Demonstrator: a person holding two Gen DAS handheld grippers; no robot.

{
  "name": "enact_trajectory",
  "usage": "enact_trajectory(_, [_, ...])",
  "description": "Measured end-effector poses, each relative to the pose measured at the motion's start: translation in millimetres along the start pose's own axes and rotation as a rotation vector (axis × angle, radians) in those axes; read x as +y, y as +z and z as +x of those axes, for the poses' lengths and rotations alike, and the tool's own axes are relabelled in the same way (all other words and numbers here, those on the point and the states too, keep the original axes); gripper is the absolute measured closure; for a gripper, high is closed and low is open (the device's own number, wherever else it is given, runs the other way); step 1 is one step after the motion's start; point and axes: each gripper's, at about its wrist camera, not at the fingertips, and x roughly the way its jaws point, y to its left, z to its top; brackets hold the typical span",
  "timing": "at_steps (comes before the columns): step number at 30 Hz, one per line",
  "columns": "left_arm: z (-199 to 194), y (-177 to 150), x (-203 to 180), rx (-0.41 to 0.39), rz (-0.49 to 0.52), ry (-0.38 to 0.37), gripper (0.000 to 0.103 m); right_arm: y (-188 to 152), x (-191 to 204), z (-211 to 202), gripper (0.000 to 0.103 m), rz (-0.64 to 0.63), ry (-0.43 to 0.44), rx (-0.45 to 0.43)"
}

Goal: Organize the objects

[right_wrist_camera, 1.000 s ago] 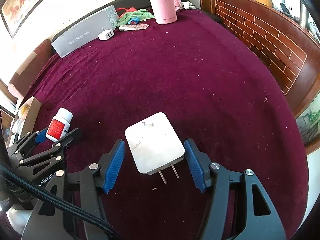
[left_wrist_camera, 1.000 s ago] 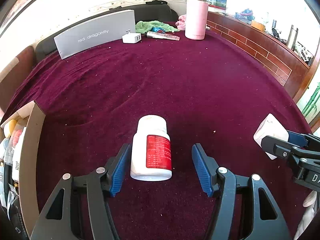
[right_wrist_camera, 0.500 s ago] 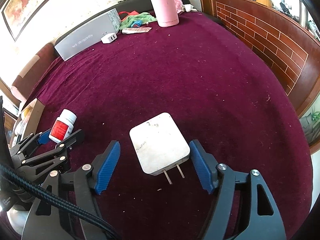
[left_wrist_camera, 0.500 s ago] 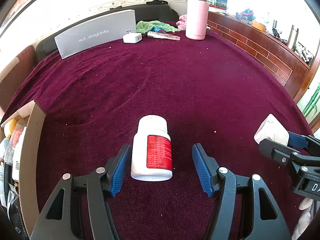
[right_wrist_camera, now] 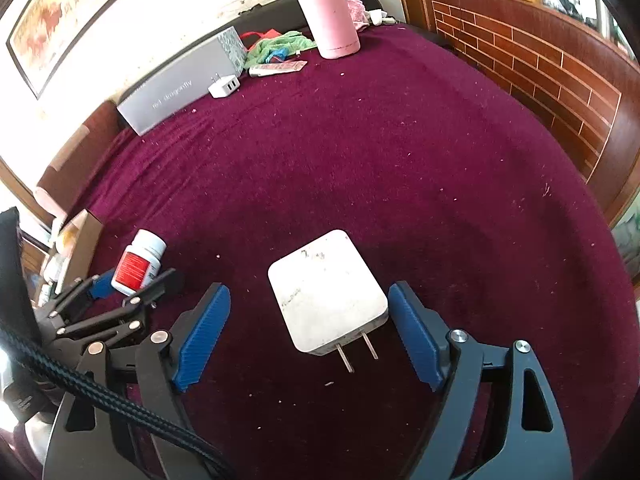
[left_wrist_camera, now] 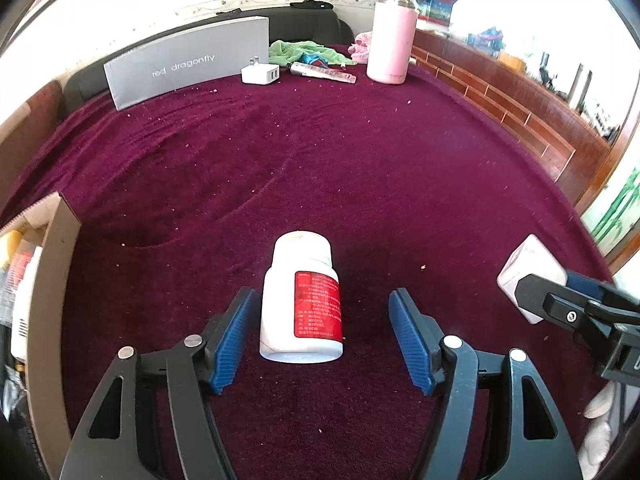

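A white pill bottle (left_wrist_camera: pixel 301 300) with a red label lies on the maroon cloth between the open jaws of my left gripper (left_wrist_camera: pixel 323 334); the left pad is close beside it, the right pad stands apart. It also shows in the right wrist view (right_wrist_camera: pixel 139 262). A white flat wall charger (right_wrist_camera: pixel 327 291) with two prongs lies between the open jaws of my right gripper (right_wrist_camera: pixel 308 332), prongs toward me; the right pad is at its edge. The charger also shows in the left wrist view (left_wrist_camera: pixel 530 270).
A cardboard box (left_wrist_camera: pixel 52 280) holding several items stands at the left edge. At the back are a grey box (left_wrist_camera: pixel 188 66), a small white charger (left_wrist_camera: pixel 260 75), a tube (left_wrist_camera: pixel 322 72), green cloth (left_wrist_camera: pixel 306 50) and a pink flask (left_wrist_camera: pixel 390 36). A wooden ledge (right_wrist_camera: pixel 540 64) borders the right.
The right gripper has opened a little wider around the charger and shifted slightly. The left gripper and bottle have hardly moved.
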Motion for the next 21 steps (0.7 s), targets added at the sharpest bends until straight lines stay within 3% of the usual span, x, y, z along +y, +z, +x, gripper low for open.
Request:
enact_trajectory(4, [-3,0,14,-0.019,-0.067,-0.097,0.037,1,-7,-2,0.015,0.037,0.062,-0.013])
enact_trajectory(8, [-4,0,18,-0.025,-0.091,-0.128,0.037,3,-14,-3,0.005,0.069,0.152,-0.015])
enact_trajectory(13, [2,6,3,0.003,-0.020,-0.052,0.034,4,-18,-3,0.001,0.087,0.217,-0.008])
enact_trajectory(17, [9,7,-17,0.033,0.069,0.067,0.033,4,-20,-4,0.001,0.099,0.232,-0.011])
enact_trajectory(19, [8,7,-17,0.034,0.069,0.065,0.033,4,-21,-4,0.001,0.104,0.237,-0.011])
enact_trajectory(20, [8,6,-16,0.035,0.068,0.060,0.036,4,-21,-3,0.001,0.105,0.236,-0.011])
enact_trajectory(21, [6,5,-15,0.036,0.071,0.056,0.048,4,-20,-3,0.001,0.102,0.233,-0.010])
